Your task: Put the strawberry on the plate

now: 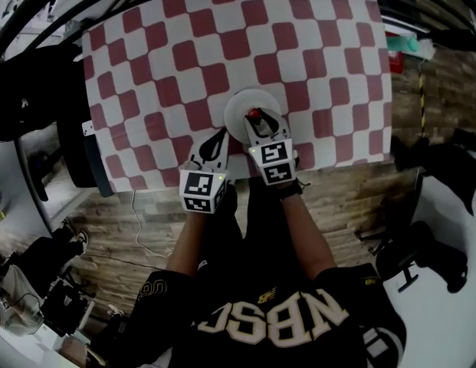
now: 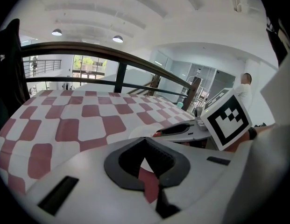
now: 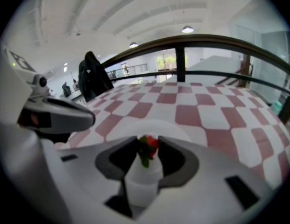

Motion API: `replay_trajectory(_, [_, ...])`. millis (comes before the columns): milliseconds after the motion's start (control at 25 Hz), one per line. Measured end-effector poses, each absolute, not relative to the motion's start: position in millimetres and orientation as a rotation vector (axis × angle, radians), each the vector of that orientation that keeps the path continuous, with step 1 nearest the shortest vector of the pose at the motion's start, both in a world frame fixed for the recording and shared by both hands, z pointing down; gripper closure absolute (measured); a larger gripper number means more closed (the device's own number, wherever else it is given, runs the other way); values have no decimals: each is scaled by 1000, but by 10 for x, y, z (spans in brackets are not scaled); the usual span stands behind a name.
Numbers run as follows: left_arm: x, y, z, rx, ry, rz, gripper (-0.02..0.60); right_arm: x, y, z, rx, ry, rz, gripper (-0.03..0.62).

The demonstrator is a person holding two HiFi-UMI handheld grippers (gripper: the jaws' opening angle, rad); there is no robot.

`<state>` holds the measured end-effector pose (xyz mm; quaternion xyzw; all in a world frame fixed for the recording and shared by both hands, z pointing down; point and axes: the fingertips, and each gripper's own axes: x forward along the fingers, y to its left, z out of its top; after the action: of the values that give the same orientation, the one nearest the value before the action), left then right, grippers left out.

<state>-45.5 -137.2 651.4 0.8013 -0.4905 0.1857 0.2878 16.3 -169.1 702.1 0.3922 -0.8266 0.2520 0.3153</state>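
A small red strawberry (image 1: pixel 254 115) with a green top is held between the jaws of my right gripper (image 1: pixel 255 117), which is shut on it over the white plate (image 1: pixel 239 106). In the right gripper view the strawberry (image 3: pixel 148 148) sits between the dark pads (image 3: pixel 175 160), with the plate (image 3: pixel 156 126) just beyond. I cannot tell whether the berry touches the plate. My left gripper (image 1: pixel 221 136) rests just left of the plate, shut with nothing in it. In the left gripper view its tips (image 2: pixel 145 141) meet, and the plate (image 2: pixel 145 130) and right gripper (image 2: pixel 175 130) lie ahead.
A red-and-white checkered cloth (image 1: pixel 184 52) covers the table. Its near edge (image 1: pixel 222 181) runs just under both grippers, with wooden floor below. A dark railing (image 3: pixel 182 43) borders the table's far side. A dark jacket (image 3: pixel 93 76) hangs at the left.
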Motion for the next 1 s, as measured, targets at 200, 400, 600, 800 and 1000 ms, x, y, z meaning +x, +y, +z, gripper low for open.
replay_trajectory(200, [-442,-1400,6573,2130,-1312,492,569,134,-1708,7146,983,-2137,632,447])
replay_trajectory(400, [-445,-1426,6444,2145,-1310,481,569,79,-1627,7129,882,-2126,650,445])
replay_trajectory(600, [-484,-1554,6082,2201,-1334,438,569,139,-1731,6731,936,-2155,597,445])
replay_trajectory(800, [-514,-1525,5531,2246,-1356,368,569,220,-1717,5979,1096,-2216,557,445])
replay_trajectory(1000, [-426,-1603,4818,2345,-1376,261,569,250,-1744,5065,1245,-2370,498,447])
